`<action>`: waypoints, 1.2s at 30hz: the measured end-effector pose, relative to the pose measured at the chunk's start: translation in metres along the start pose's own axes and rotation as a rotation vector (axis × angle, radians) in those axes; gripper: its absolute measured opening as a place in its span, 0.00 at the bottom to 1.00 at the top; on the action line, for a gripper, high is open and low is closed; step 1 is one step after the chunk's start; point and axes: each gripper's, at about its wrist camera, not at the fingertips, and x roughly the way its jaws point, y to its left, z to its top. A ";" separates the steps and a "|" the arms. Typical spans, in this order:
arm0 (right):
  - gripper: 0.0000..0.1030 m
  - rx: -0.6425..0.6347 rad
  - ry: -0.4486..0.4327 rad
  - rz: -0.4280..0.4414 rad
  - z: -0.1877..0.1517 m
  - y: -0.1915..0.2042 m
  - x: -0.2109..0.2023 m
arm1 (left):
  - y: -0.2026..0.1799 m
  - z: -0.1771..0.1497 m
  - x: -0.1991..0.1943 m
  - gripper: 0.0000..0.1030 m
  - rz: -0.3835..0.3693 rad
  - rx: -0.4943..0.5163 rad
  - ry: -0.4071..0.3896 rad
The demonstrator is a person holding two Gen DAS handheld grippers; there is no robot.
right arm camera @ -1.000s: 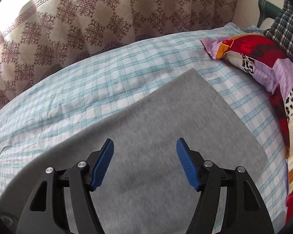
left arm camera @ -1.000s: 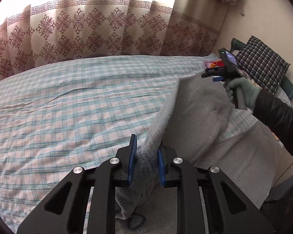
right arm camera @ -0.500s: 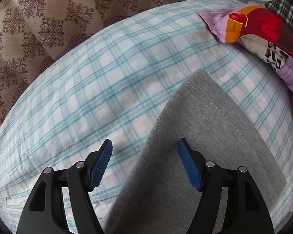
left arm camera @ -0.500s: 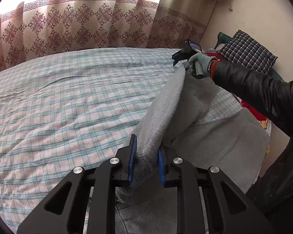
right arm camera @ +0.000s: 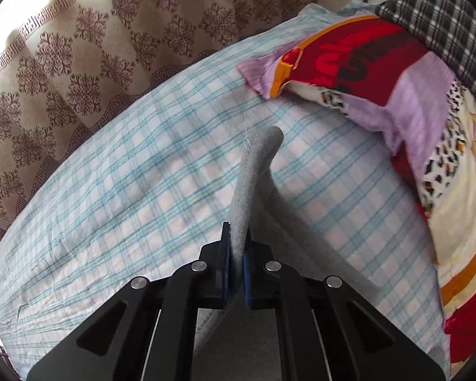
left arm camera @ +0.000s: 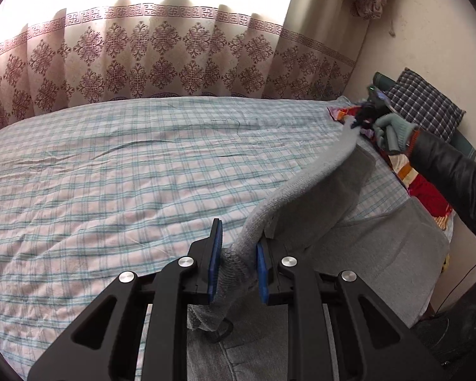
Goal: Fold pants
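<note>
Grey pants (left arm camera: pixel 374 241) lie along the right side of a checked bed. My left gripper (left arm camera: pixel 236 254) is shut on the ribbed waistband end and holds it just above the bed. A lifted edge of the pants (left arm camera: pixel 314 177) stretches from it up to my right gripper (left arm camera: pixel 361 120), seen far right in a gloved hand. In the right wrist view my right gripper (right arm camera: pixel 236 247) is shut on a thin fold of the grey pants (right arm camera: pixel 257 165), held above the sheet.
The checked bedsheet (left arm camera: pixel 127 174) spreads left and ahead. A patterned curtain (left arm camera: pixel 161 60) hangs behind the bed. A colourful pillow (right arm camera: pixel 380 76) and a dark plaid cushion (left arm camera: pixel 425 104) lie at the right. The bed's right edge is near the wall.
My right gripper was open over the pants and has shut on their edge and raised it. The lifted edge now runs taut between both grippers.
</note>
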 end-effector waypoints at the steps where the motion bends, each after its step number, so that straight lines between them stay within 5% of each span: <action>1: 0.05 0.020 -0.013 0.010 -0.002 -0.011 -0.013 | 0.006 0.002 0.001 0.19 -0.009 -0.029 -0.001; 12: 0.04 0.071 -0.125 0.090 -0.076 -0.118 -0.136 | 0.003 0.013 -0.038 0.19 0.000 0.003 -0.074; 23: 0.04 0.103 -0.251 0.078 -0.196 -0.215 -0.236 | -0.014 -0.041 -0.073 0.20 -0.032 0.071 -0.043; 30: 0.04 0.123 -0.221 -0.034 -0.286 -0.266 -0.237 | -0.031 -0.088 -0.076 0.22 -0.063 0.136 0.033; 36: 0.04 0.166 -0.120 -0.069 -0.334 -0.297 -0.198 | -0.051 -0.129 -0.071 0.31 0.003 0.288 0.110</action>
